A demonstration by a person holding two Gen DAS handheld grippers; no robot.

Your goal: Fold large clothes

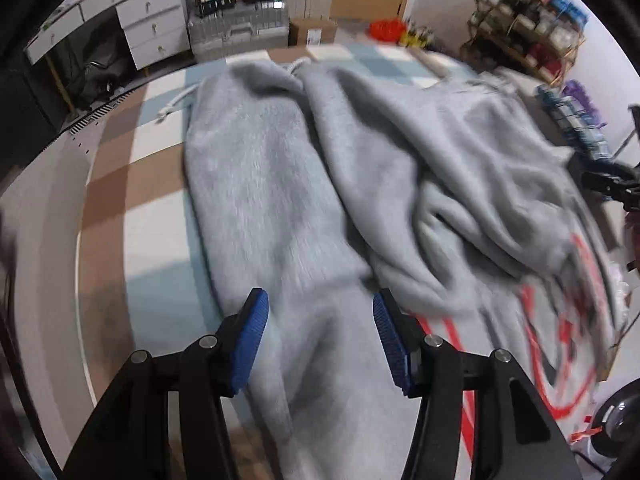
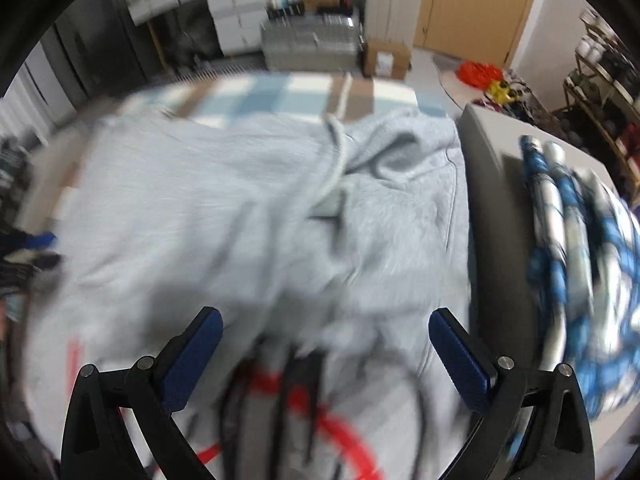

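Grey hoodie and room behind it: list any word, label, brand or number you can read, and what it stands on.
None can be read.
Red and black print on the grey hoodie: cut off and motion-blurred.
White label on the cardboard box: too small.
Boxes on the wire shelf: too blurred.

Each wrist camera looks steeply down and forward along its own blue-padded fingers [image 1: 252,332], close above the grey hoodie [image 1: 280,200] on the checked cover [image 1: 160,144]. Both views share the garment, its drawcord [image 2: 338,148], and the white drawers [image 1: 156,28] and cardboard box [image 2: 386,58] beyond.
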